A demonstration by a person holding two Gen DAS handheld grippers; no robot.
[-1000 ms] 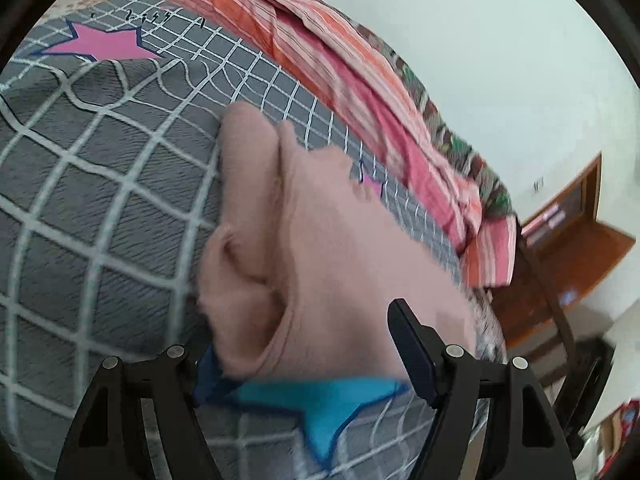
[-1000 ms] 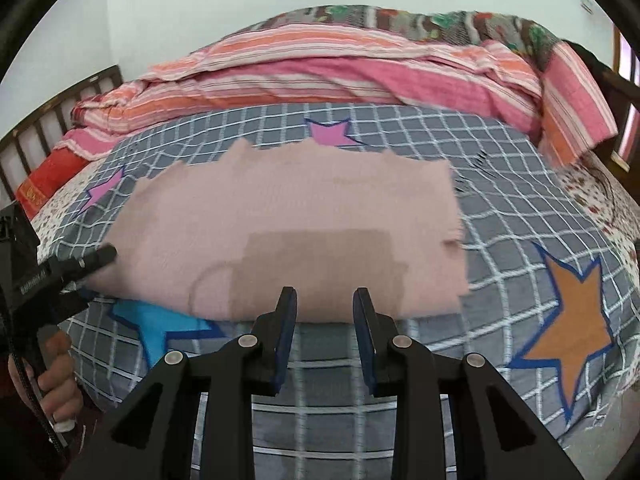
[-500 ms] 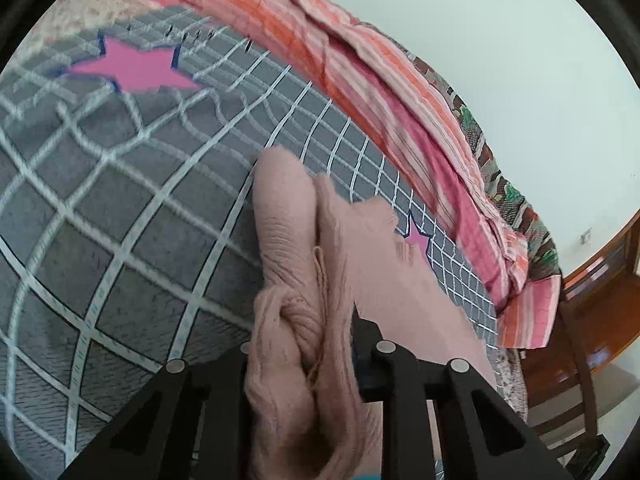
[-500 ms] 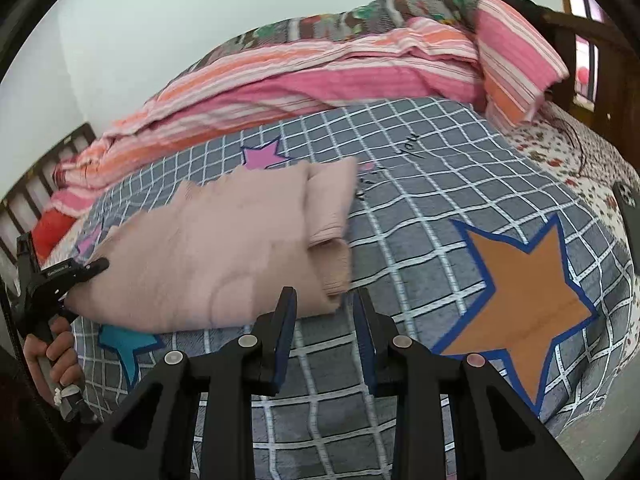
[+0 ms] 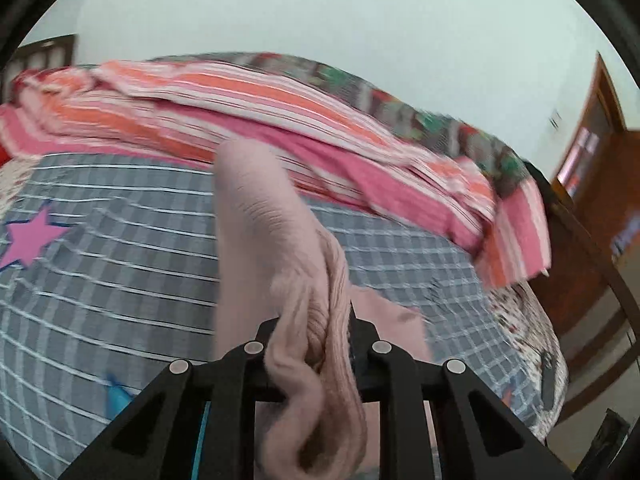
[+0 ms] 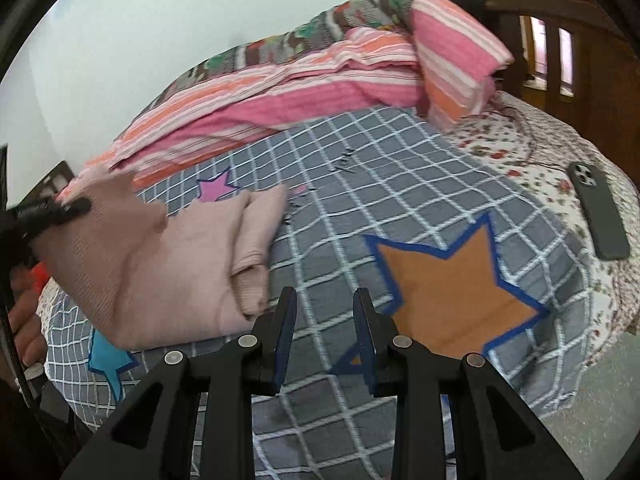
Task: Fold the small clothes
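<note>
The left gripper [image 5: 312, 332] points down and forward over the bed, its two black fingers [image 5: 262, 344] pinched on a bunched edge of the pink knit garment [image 5: 256, 216], which rises between them in a thick ridged fold and spills back over the gripper's frame. Its jaws have just been closing, and the cloth sits squeezed between the pads. In the right wrist view the same gripper shows at the far left edge [image 6: 68, 208], held aloft with the garment's [image 6: 168, 264] left end lifted off the grey checked bedcover [image 6: 400, 168], the knit hanging from it in a slope down to the part that lies flat. A hand [image 6: 24, 320] wraps the grip below it at the picture's left border. The garment lies on the near left part of the bedcover, one sleeve folded over its right end, a blue star [image 6: 106, 364] peeking out from beneath its near edge. The right gripper [image 6: 324, 328] tilts downward above the bedcover just right of the garment's near corner, its fingers parted with only checked fabric and the tip of the orange star [image 6: 448, 284] seen through the gap; nothing is held. A striped pink and orange blanket [image 6: 304, 92] is heaped along the far side, and a dark phone [image 6: 600, 212] lies on the floral sheet [image 6: 520, 140] at right.
</note>
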